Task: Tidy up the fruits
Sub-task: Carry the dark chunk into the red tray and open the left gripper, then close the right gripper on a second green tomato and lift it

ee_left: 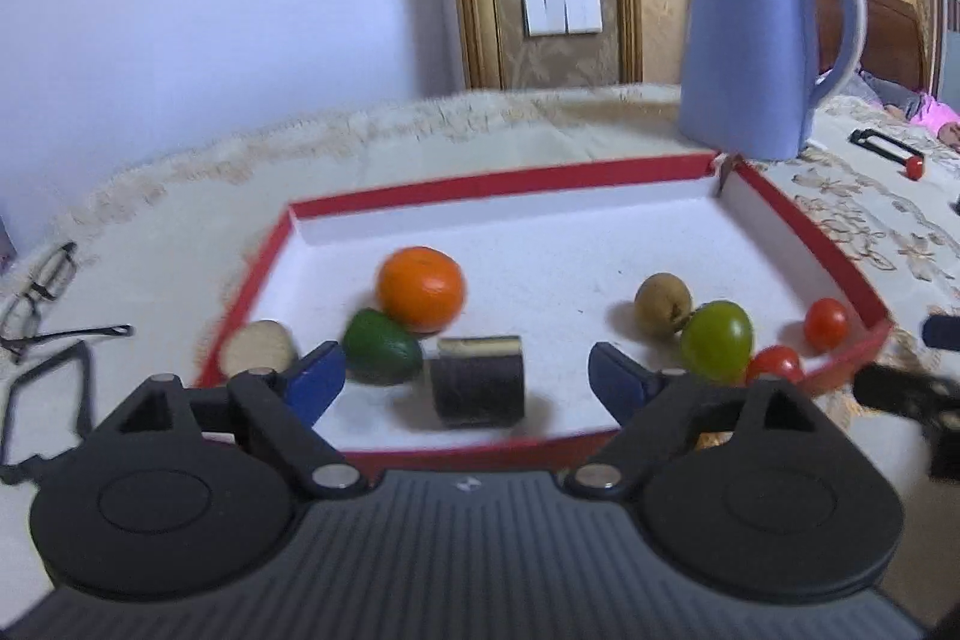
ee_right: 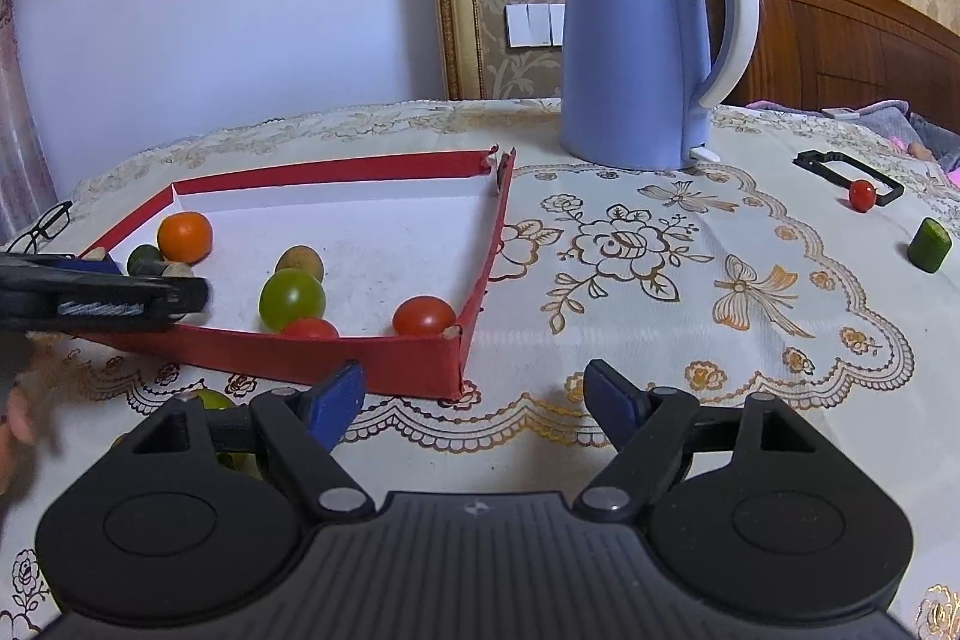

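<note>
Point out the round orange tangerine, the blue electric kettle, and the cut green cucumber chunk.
Round orange tangerine [ee_left: 422, 288], left wrist view, front skin.
Blue electric kettle [ee_right: 624, 40], right wrist view, body.
Cut green cucumber chunk [ee_right: 929, 245], right wrist view, side.

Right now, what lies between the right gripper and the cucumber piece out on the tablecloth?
Only bare embroidered tablecloth, as the right wrist view shows. The open right gripper has nothing between it and the cucumber piece; the loose cherry tomato sits farther back.

No readable text, label, brand or number shows in either view; everything is unmarked or too blurred.
</note>
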Demonstrator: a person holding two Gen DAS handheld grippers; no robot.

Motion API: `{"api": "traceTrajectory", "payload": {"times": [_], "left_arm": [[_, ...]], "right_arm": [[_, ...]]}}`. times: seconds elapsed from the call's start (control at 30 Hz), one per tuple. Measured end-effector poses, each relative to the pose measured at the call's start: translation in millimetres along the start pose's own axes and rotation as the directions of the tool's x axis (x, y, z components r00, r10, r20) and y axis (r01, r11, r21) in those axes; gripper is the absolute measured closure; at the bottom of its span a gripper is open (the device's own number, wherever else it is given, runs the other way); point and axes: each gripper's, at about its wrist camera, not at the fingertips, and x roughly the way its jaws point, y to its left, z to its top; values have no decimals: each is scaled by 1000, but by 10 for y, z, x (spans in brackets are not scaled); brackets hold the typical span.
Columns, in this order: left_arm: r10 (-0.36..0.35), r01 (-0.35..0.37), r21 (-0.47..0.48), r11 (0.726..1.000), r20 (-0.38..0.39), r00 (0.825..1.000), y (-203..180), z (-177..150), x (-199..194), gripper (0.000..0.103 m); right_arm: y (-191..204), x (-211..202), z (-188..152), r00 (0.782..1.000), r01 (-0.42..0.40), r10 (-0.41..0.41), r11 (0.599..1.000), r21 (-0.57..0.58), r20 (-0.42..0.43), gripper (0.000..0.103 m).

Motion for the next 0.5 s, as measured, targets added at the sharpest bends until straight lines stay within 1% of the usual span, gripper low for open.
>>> {"api": "traceTrajectory", "payload": {"times": [0.1, 0.2, 0.3, 0.37, 0.5], "left_arm": [[-13, 14, -37, 999, 24, 1000, 139, -108, -263, 11], [6, -5, -50, 999, 21, 1000, 255, -263, -414, 9], [10, -12, -99, 995, -19, 1000, 418, -380, -432, 9], [8, -14, -142, 990, -43, 999, 534, -429, -405, 9], [2, -18, -200, 980, -79, 997, 683, -504, -315, 9]], "right_arm": [[11, -13, -1, 1000, 0, 0, 1000, -7, 8, 23], [32, -49, -5, 1000, 5, -4, 1000, -15, 27, 23], [81, -82, -31, 1000, -20, 20, 999, -26, 17, 23], [126, -160, -56, 999, -43, 43, 999, -15, 27, 23], [317, -284, -108, 993, -118, 120, 992, -46, 25, 23]]}}
